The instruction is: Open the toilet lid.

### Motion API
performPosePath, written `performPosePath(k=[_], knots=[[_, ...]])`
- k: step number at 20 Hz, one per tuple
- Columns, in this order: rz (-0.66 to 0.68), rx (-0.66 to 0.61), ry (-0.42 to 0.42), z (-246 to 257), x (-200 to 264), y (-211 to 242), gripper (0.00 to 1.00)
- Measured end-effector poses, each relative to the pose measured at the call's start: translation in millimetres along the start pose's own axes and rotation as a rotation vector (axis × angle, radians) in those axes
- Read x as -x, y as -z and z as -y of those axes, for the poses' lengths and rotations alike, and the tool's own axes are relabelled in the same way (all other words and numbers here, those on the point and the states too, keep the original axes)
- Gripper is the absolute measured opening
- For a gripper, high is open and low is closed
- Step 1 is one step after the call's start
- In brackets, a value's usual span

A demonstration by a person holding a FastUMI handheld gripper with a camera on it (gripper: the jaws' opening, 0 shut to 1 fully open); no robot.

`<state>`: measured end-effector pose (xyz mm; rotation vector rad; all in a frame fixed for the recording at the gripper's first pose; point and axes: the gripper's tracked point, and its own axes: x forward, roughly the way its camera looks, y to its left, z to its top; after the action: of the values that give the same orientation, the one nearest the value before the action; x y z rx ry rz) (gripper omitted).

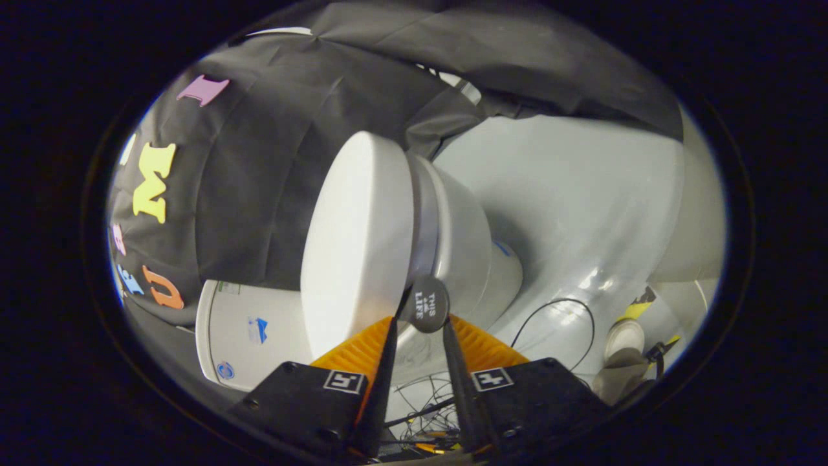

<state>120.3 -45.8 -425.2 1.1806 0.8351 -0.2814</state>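
The white toilet appears turned on its side in the gripper view. Its lid [356, 246] lies down against the seat [424, 213] and bowl [469, 246]. A round black tab [427, 303] sticks out from the lid's front rim. My gripper [419, 321] has closed in on this tab: the orange fingers [359, 353] stand on either side of it, with their tips touching its edges. The lid's rim runs down between the fingers. The tank [252, 330] sits behind the lid.
The black cloth wall [259, 162] hangs behind the toilet. The grey floor [582, 194] spreads beyond the bowl, with a thin black cable [556, 304] lying on it. A small round white object [624, 336] sits past the cable.
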Motion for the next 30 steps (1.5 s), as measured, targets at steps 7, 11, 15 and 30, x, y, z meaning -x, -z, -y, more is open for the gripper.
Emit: performPosePath(k=[7,11,15,30], knots=[[-0.024,-0.037,-0.024,-3,-18,-2,0.43],[-0.043,-0.109,-0.047,-9,-15,-4,0.21],[-0.057,-0.058,-0.044,-17,-10,-2,0.11],[-0.006,0.067,-0.15,-91,39,-8,0.11]])
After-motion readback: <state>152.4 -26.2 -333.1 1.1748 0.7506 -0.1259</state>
